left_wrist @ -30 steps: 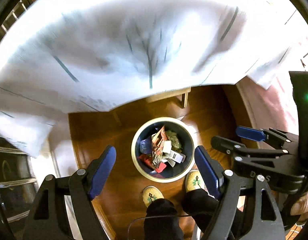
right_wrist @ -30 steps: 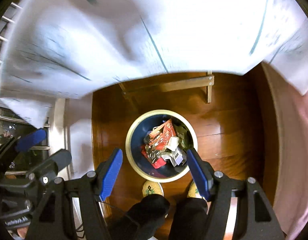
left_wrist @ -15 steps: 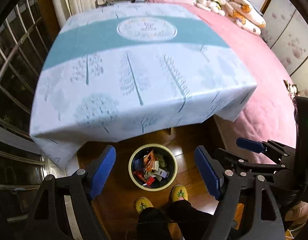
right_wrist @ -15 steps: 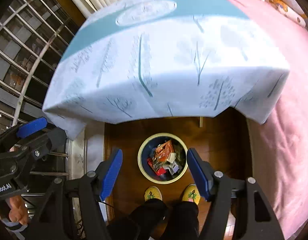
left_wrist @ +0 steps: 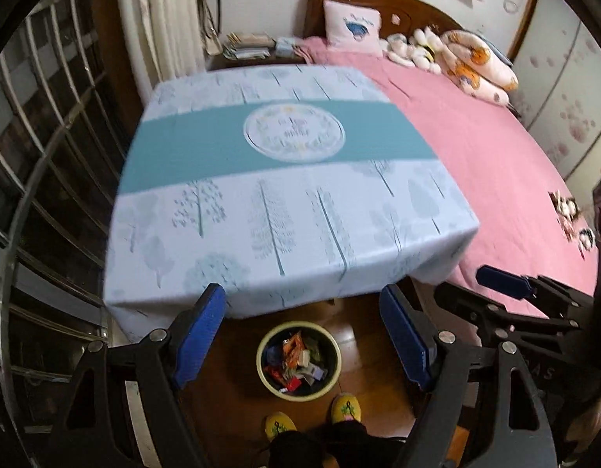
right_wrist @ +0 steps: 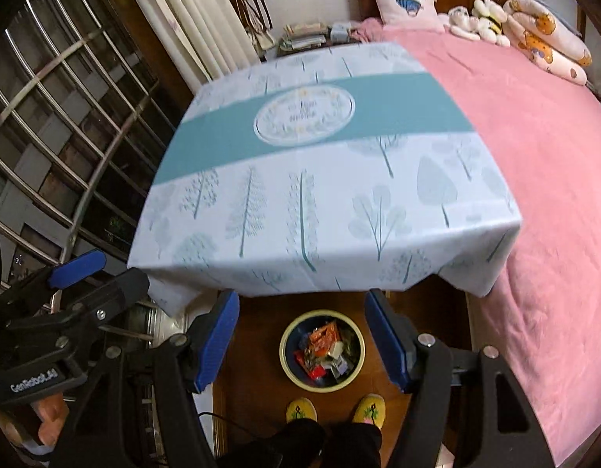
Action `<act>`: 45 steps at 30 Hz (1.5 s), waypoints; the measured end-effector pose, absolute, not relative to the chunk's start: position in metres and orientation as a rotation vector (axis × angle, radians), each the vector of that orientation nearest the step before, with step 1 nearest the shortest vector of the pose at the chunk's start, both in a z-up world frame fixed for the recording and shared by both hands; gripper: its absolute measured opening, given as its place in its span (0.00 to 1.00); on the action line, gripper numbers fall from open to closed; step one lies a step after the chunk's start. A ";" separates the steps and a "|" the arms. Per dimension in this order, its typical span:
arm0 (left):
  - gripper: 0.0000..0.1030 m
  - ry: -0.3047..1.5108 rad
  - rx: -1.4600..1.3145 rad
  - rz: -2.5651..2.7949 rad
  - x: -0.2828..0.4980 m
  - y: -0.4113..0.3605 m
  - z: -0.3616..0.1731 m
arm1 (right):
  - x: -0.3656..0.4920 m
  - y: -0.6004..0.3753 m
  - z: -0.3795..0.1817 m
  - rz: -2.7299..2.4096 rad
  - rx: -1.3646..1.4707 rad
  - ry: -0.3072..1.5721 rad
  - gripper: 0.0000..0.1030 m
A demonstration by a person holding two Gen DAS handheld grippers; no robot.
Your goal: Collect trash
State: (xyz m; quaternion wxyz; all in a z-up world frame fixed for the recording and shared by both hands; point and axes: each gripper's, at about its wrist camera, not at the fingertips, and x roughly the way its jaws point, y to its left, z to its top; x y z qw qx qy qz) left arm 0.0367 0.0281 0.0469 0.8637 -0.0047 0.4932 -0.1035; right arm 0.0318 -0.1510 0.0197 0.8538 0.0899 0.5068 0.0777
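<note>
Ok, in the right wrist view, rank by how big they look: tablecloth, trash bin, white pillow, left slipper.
1. tablecloth, by far the largest.
2. trash bin.
3. white pillow, though it sits much farther off, so its true size may exceed the bin's.
4. left slipper, smallest.

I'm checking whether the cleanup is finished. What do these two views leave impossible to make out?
- Trash bin: wrappers too small and blurred to identify, both views.
- Floor under the table: hidden by the tablecloth.
- Tablecloth emblem: lettering blurred.
- Floor beside the bin: partly blocked by the left gripper and right gripper fingers.
</note>
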 end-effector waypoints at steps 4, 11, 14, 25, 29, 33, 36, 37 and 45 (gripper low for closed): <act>0.77 0.992 -0.018 -0.176 0.036 0.030 0.061 | 0.029 -0.146 0.037 0.163 0.161 1.024 0.65; 0.77 0.946 0.004 -0.123 0.027 0.029 0.070 | 0.029 -0.143 0.052 0.148 0.137 0.979 0.65; 0.77 0.943 -0.002 -0.106 0.025 0.031 0.072 | 0.029 -0.142 0.054 0.150 0.137 0.972 0.65; 0.77 0.939 -0.009 -0.066 0.030 0.036 0.071 | 0.027 -0.134 0.060 0.138 0.090 0.927 0.65; 0.77 0.942 -0.008 -0.060 0.031 0.035 0.071 | 0.029 -0.134 0.059 0.136 0.083 0.933 0.65; 0.77 0.944 -0.001 -0.057 0.031 0.034 0.071 | 0.029 -0.135 0.058 0.132 0.089 0.937 0.65; 0.77 0.946 0.004 -0.057 0.032 0.032 0.071 | 0.028 -0.136 0.057 0.130 0.093 0.942 0.65; 0.77 0.947 0.004 -0.057 0.032 0.032 0.071 | 0.028 -0.136 0.057 0.130 0.092 0.943 0.65; 0.77 0.947 0.005 -0.056 0.030 0.032 0.071 | 0.027 -0.135 0.056 0.136 0.083 0.950 0.65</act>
